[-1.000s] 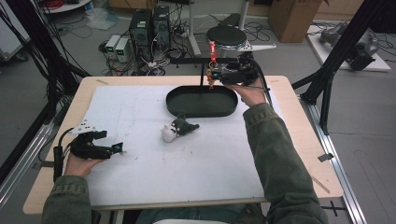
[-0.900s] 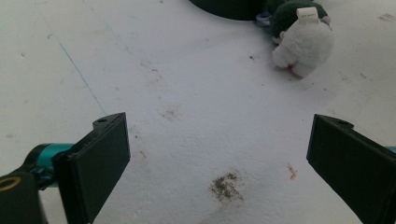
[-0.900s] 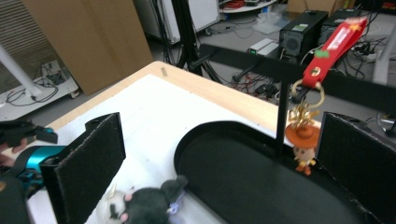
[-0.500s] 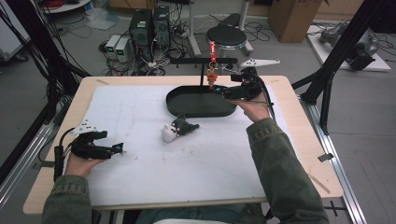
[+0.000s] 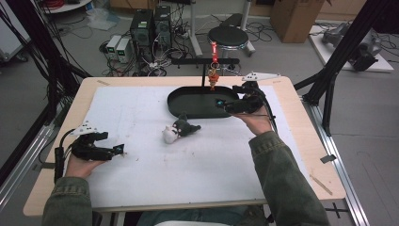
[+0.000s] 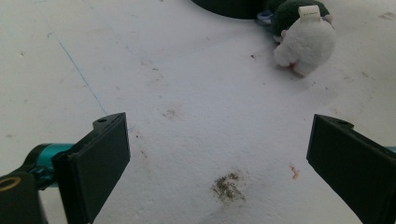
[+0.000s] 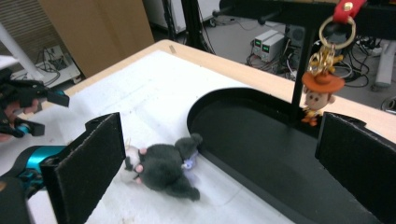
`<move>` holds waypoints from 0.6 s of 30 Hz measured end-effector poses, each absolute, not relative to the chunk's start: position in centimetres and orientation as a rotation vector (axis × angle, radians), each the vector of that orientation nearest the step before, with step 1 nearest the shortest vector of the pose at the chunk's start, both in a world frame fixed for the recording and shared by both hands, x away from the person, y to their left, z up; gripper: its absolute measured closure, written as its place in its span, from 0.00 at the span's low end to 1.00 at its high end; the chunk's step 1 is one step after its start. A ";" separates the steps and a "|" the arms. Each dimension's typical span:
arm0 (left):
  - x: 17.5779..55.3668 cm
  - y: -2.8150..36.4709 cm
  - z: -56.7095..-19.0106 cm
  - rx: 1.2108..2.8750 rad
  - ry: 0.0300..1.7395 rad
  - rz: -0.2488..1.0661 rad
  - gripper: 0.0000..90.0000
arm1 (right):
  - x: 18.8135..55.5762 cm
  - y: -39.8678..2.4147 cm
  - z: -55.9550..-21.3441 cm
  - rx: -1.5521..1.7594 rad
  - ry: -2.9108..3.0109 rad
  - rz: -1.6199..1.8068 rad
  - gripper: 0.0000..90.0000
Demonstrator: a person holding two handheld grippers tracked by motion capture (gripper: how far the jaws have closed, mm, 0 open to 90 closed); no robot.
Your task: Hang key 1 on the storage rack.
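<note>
Bare white mat [image 5: 141, 117] lay open between the left gripper [image 5: 117, 149] and the plush toy [image 5: 180, 130]. Near the right gripper [image 5: 221, 103], the black tray [image 5: 188, 107] rim, the stand's post [image 5: 205, 77] and a hanging cowboy keychain [image 7: 321, 95] crowded the far side.

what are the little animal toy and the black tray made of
The plush toy looks like soft fabric: fuzzy dark grey and white pile, with a sewn tag. The oval tray looks like hard plastic or painted metal: smooth matte black with a raised rim; which one is unclear.
</note>
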State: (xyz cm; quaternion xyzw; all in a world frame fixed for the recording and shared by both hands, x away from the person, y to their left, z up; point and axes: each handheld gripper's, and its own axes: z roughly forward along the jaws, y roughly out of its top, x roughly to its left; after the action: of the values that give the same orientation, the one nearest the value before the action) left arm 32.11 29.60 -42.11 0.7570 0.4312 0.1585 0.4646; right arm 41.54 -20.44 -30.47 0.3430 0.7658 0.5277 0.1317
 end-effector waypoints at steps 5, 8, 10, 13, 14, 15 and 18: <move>32.1 29.6 -42.1 1.860 1.059 0.388 0.07 | 40.7 -21.4 -31.5 1.006 2.216 1.513 0.01; 32.1 29.6 -42.1 1.860 1.060 0.390 0.07 | 40.2 -22.0 -31.9 1.010 2.212 1.505 0.01; 32.1 29.6 -42.2 1.863 1.060 0.388 0.07 | 39.4 -23.0 -32.7 1.027 2.198 1.499 0.01; 32.1 29.5 -42.2 1.868 1.061 0.389 0.07 | 38.6 -24.0 -33.5 1.055 2.194 1.474 0.01; 32.1 29.5 -42.2 1.869 1.059 0.389 0.07 | 38.6 -24.0 -33.5 1.055 2.194 1.474 0.01; 32.1 29.5 -42.2 1.870 1.059 0.389 0.07 | 38.1 -24.5 -34.1 1.054 2.171 1.474 0.01; 32.1 29.5 -42.2 1.875 1.057 0.389 0.07 | 37.6 -25.0 -34.5 1.058 2.167 1.476 0.01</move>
State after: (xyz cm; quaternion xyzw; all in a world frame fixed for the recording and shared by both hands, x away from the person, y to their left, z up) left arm 32.14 29.50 -42.17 0.7615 0.4293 0.1580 0.4592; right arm 37.62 -24.96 -34.47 0.3695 0.7571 0.5157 0.1563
